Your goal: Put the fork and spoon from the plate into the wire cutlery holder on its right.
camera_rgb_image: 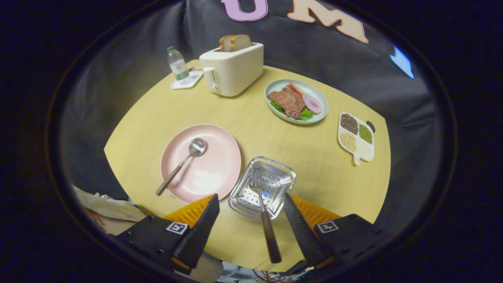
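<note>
Worktop (251, 129) of pale wood carries my things. Pink plate (201, 162) holds the spoon (181, 165); just right, the wire cutlery holder (262, 186) holds the fork (265, 214), handle sticking out between my fingers. My tool (251, 212) stands wide open, gripping nothing.

The hand-held gripper (251, 220) has two black fingers (200, 232) with a finely ribbed, tapering face. Each is mounted on a black block bearing a small square black-and-white marker. Orange ribbed parts sit behind the fingers. Thin cables, red among them, show beneath.
</note>
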The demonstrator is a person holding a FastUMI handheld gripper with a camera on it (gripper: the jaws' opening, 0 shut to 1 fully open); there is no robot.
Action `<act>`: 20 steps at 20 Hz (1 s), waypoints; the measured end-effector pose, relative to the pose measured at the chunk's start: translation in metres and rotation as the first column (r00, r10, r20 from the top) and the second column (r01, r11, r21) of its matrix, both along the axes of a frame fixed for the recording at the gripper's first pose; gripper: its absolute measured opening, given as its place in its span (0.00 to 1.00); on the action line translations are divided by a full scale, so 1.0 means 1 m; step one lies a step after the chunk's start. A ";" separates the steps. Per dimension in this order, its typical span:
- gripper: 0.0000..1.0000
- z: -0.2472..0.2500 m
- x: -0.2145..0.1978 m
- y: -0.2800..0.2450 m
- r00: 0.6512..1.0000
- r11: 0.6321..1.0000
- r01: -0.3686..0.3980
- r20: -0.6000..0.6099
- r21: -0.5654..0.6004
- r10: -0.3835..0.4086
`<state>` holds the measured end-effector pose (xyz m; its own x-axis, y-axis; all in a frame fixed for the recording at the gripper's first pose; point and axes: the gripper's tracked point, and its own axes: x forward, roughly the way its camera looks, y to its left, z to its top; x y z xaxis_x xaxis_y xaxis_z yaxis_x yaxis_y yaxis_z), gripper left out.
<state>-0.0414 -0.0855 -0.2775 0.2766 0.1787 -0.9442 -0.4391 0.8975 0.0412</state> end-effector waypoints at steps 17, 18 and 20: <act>1.00 -0.010 -0.022 0.128 0.897 0.969 0.170 0.377 0.182 -0.228; 1.00 -0.018 -0.025 0.135 0.899 0.968 0.170 0.374 0.182 -0.228; 1.00 -0.034 -0.030 0.144 0.902 0.967 0.183 0.362 0.177 -0.237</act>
<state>-0.0714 0.0589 -0.3114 0.6519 0.1949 -0.7329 -0.2474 0.9682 0.0374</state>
